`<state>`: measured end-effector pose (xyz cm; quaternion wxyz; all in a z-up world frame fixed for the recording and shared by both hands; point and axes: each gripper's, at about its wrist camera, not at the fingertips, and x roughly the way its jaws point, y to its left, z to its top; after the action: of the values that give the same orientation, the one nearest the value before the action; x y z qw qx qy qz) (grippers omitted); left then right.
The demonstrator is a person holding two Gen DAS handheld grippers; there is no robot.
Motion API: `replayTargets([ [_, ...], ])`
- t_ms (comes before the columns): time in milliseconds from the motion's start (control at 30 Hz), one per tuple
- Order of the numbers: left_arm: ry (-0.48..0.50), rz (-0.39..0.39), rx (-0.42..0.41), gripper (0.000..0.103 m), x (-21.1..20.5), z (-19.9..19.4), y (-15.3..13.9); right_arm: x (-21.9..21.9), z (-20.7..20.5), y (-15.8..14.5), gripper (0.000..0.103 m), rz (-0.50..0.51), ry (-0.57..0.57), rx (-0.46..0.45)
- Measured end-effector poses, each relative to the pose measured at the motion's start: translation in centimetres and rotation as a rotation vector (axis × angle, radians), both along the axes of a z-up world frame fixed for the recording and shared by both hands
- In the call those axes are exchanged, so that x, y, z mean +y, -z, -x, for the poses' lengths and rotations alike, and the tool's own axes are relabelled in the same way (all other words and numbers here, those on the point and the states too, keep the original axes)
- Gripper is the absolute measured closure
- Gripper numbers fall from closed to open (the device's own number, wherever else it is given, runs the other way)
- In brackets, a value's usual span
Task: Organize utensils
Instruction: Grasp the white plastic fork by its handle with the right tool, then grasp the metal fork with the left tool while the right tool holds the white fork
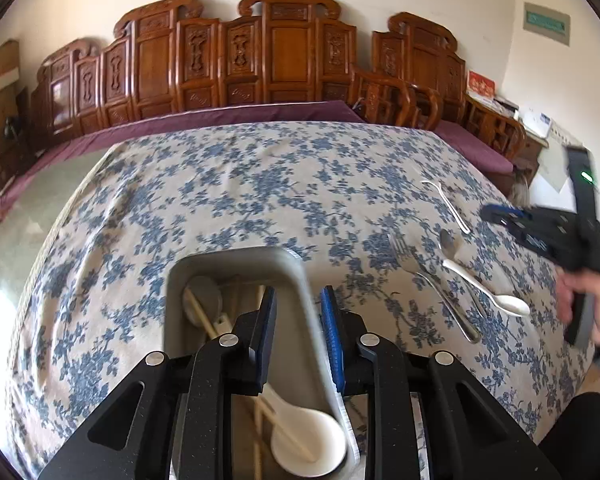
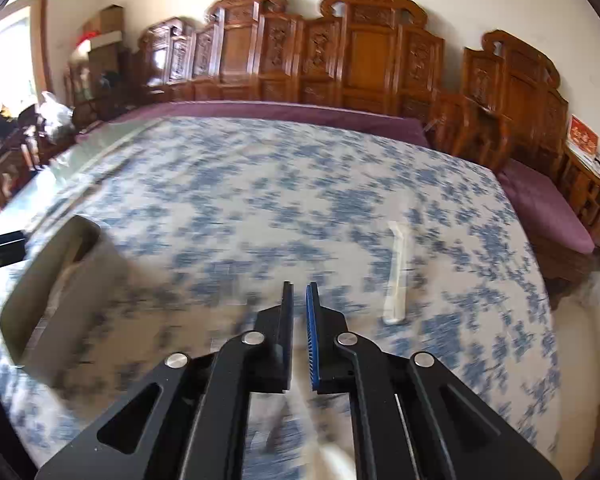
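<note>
A grey utensil tray (image 1: 236, 264) sits on the floral tablecloth and holds a white ceramic spoon (image 1: 312, 440) and chopsticks (image 1: 204, 316). My left gripper (image 1: 298, 296) straddles the tray's right wall, its jaws a little apart around it. A metal fork (image 1: 428, 280), a metal spoon (image 1: 450, 246), a white plastic spoon (image 1: 488, 290) and a thin white utensil (image 1: 446, 204) lie to the right. My right gripper (image 2: 299, 290) hovers over the cloth, its jaws nearly closed with nothing visible between them; it also shows in the left wrist view (image 1: 496, 216). The right wrist view is blurred; the tray (image 2: 60, 264) is at left and a white utensil (image 2: 396, 276) at right.
The tablecloth (image 1: 260, 192) covers a large table. A purple-cushioned bench (image 1: 220, 120) and carved wooden chair backs (image 1: 284, 52) line the far side. A hand (image 1: 592, 300) holds the right gripper at the right edge.
</note>
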<state>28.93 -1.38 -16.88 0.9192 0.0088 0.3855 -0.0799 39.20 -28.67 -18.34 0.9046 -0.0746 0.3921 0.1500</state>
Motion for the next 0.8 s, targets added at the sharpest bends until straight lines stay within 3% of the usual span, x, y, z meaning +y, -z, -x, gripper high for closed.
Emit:
replayTargets([
  [100, 0.01, -0.012, 0.006, 0.081, -1.3, -0.3, 0.1, -1.4, -3.1, 2.2, 0.075, 0.031, 0.02, 0.038],
  [300, 0.021, -0.019, 0.02, 0.081, -3.7, -1.5, 0.3, -3.7, -8.6, 6.0, 0.075, 0.055, 0.086, 0.096],
  [467, 0.037, -0.019, 0.037, 0.081, -6.1, -2.7, 0.8, -4.6, -11.6, 7.2, 0.075, 0.025, 0.107, 0.124],
  [667, 0.061, -0.03, 0.074, 0.081, -9.0, -3.6, 2.1, -3.8, -12.6, 7.6, 0.075, 0.078, 0.092, 0.125],
  [767, 0.073, -0.036, 0.089, 0.081, -10.4, -3.7, 2.8, -4.1, -12.3, 7.5, 0.094, 0.071, 0.083, 0.146],
  [800, 0.077, -0.037, 0.093, 0.081, -10.7, -3.7, 3.0, -4.4, -12.0, 7.5, 0.094, 0.07, 0.087, 0.158],
])
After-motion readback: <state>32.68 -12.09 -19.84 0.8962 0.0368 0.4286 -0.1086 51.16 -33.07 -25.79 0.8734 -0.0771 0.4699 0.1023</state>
